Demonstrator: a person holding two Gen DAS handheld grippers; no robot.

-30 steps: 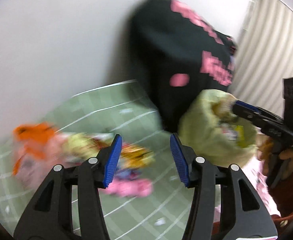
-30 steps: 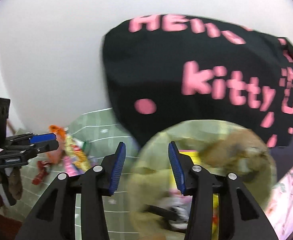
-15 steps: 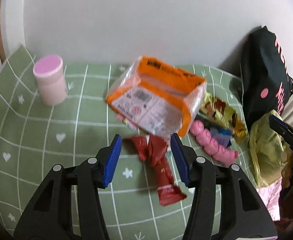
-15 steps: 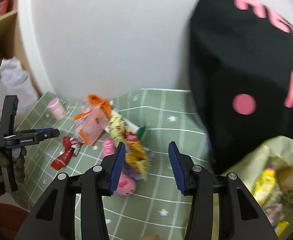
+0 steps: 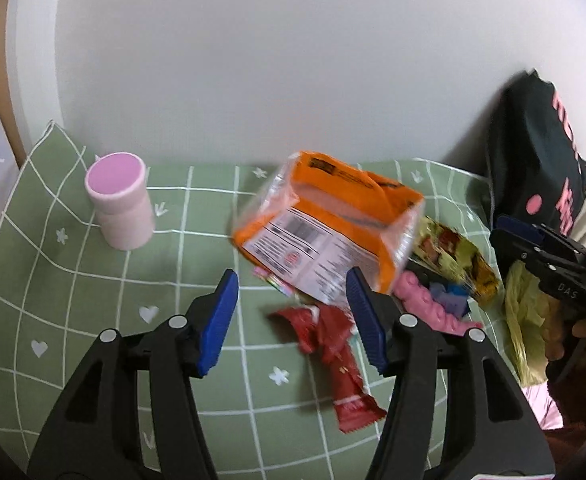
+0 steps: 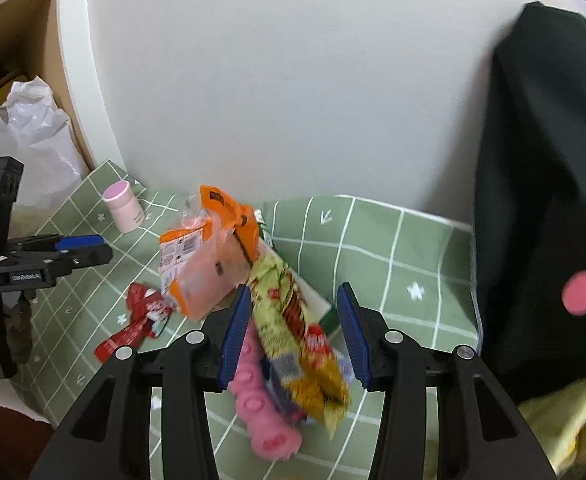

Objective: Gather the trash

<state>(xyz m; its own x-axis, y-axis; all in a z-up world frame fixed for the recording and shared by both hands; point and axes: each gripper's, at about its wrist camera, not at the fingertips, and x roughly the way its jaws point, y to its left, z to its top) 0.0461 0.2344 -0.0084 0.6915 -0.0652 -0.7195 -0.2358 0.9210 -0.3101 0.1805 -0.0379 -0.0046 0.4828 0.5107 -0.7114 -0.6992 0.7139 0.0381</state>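
Note:
A pile of trash lies on the green checked cloth [image 5: 73,280]: an orange and clear bread bag [image 5: 329,224] [image 6: 205,260], a red wrapper [image 5: 337,348] [image 6: 137,320], a yellow-green snack bag [image 6: 297,336] [image 5: 453,260] and a pink ridged piece [image 6: 261,412] [image 5: 429,308]. My left gripper [image 5: 291,320] is open and empty, just short of the red wrapper and the bread bag. My right gripper [image 6: 293,332] is open and empty, above the snack bag. A yellow trash bag [image 5: 525,320] [image 6: 565,412] sits at the right.
A pink capped jar [image 5: 119,200] [image 6: 123,206] stands at the cloth's far left. A black bag with pink lettering [image 6: 545,200] [image 5: 533,160] leans on the white wall at the right. A white plastic bag [image 6: 25,140] sits beyond the left edge.
Both grippers swung left, away from the yellow trash bag and the black bag, toward the trash pile. Both have come closer to the pile. The jaws stayed open.

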